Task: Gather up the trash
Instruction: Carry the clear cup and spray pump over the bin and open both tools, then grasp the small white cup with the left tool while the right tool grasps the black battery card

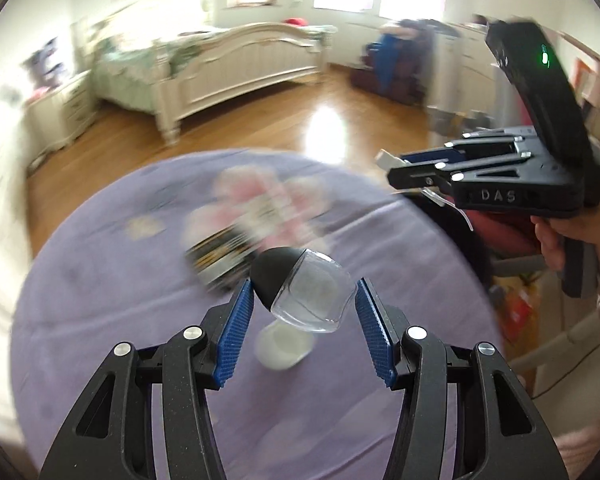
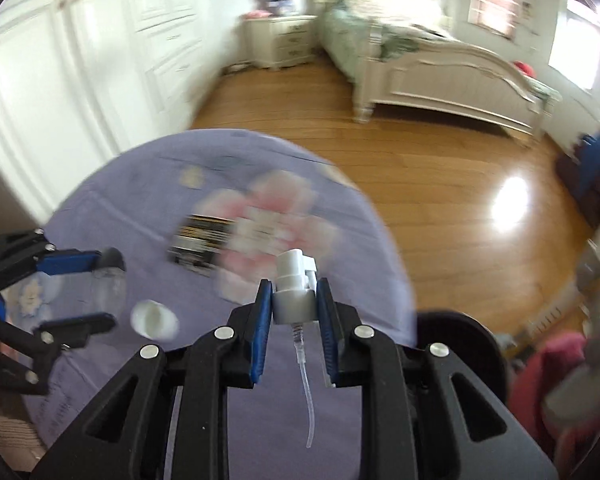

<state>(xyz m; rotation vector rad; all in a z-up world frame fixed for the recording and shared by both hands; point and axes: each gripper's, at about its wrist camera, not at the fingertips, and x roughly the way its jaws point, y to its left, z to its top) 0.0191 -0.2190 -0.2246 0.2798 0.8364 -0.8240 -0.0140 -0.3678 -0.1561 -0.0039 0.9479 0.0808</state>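
Observation:
My left gripper [image 1: 304, 284] is shut on a small clear plastic bottle [image 1: 320, 300] with a black rounded cap [image 1: 270, 276], held just above the round table's purple flowered cloth [image 1: 100, 320]. My right gripper [image 2: 293, 285] is shut on a white and grey spray pump head [image 2: 294, 300], and its thin clear tube [image 2: 306, 392] hangs back between the fingers. In the left wrist view the right gripper [image 1: 392, 168] hovers at the table's right edge. The right wrist view shows the left gripper [image 2: 106, 290] at far left. A small white cup [image 1: 284, 346] [image 2: 154, 320] and a black-and-yellow packet [image 1: 220, 256] [image 2: 200, 240] lie on the cloth.
A white bed [image 1: 236, 68] stands across the wooden floor [image 1: 300, 120], with a nightstand [image 2: 280, 40] and white wardrobe doors [image 2: 80, 60] nearby. Dark and red items [image 1: 500, 232] crowd the table's right side. A hand [image 1: 556, 240] holds the right gripper's handle.

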